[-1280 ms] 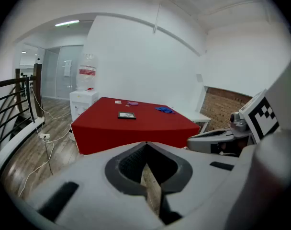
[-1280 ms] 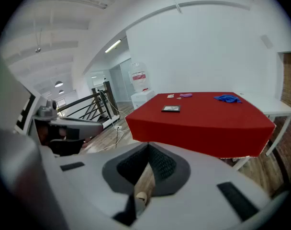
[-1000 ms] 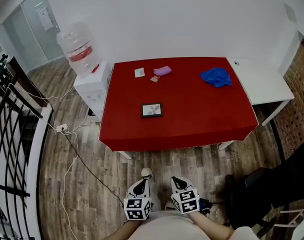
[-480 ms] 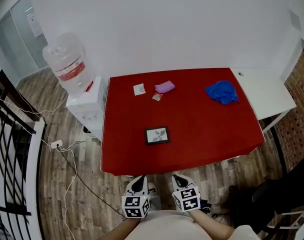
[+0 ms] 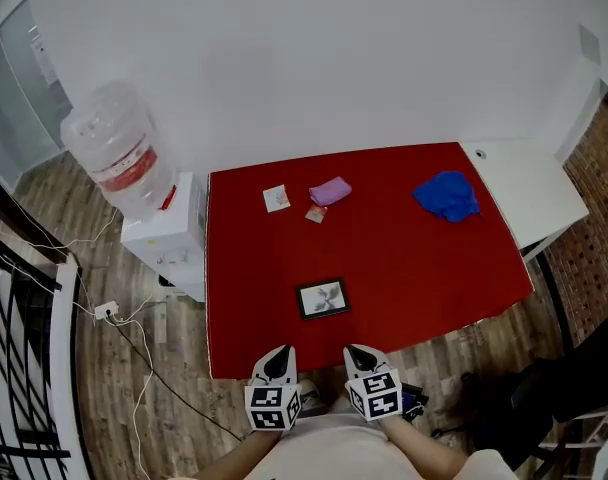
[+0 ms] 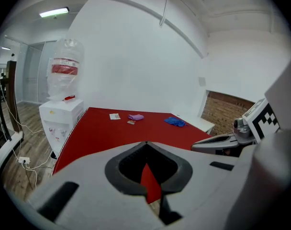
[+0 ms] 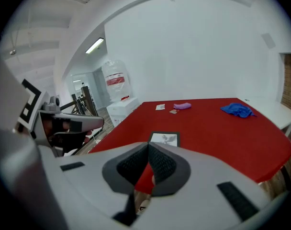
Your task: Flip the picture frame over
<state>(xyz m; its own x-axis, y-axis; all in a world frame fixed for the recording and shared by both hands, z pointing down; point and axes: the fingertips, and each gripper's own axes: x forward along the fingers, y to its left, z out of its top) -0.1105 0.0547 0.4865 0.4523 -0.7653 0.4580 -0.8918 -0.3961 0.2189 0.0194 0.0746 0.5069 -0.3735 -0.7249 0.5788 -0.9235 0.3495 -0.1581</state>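
We hold the left gripper [image 5: 280, 356] and the right gripper [image 5: 357, 356] low and side by side at the near edge of the red table [image 5: 424, 268]; both pairs of jaws are clenched tip to tip with nothing between them; the picture frame [image 5: 323, 298] lies flat, picture side up, near the table's front edge, just ahead of our grippers and touched by neither; farther back we see a white card [image 5: 276, 199], a pink cloth [image 5: 330, 190] and a small packet [image 5: 313, 214] close together, and a blue cloth [image 5: 447, 196] toward the right rear; a water dispenser [image 5: 124, 163] stands left of the table, a white side table [image 5: 529, 183] at its right.
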